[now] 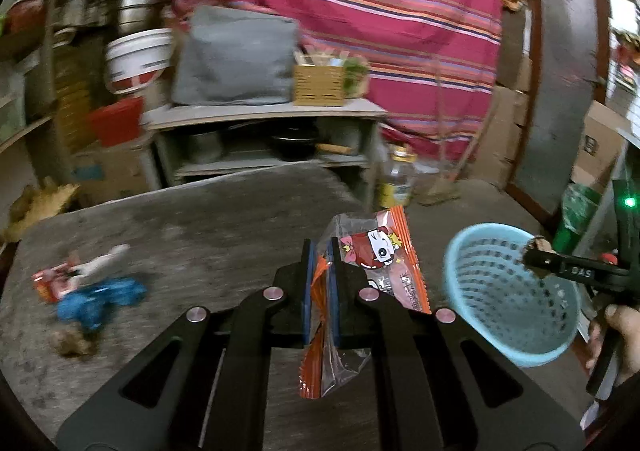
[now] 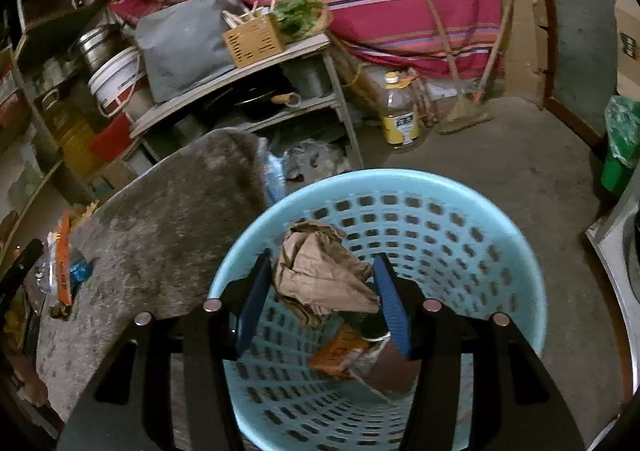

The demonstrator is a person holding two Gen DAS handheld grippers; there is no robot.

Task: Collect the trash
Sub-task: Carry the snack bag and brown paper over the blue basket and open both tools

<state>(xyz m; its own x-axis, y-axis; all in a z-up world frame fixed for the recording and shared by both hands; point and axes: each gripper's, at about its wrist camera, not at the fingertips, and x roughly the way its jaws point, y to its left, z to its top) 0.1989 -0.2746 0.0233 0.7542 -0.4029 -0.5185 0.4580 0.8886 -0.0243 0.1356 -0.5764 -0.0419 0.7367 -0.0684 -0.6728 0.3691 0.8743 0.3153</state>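
A: Where's the trash?

B: My left hand-held gripper (image 1: 320, 283) is clenched on an orange snack wrapper (image 1: 372, 263) above the worktop (image 1: 180, 219); my right hand-held gripper (image 2: 326, 299) grasps crumpled brown paper (image 2: 320, 275) over the blue basket (image 2: 460, 211).

A: Best move?

B: I'd release the paper well inside the rim, then bring the wrapper across
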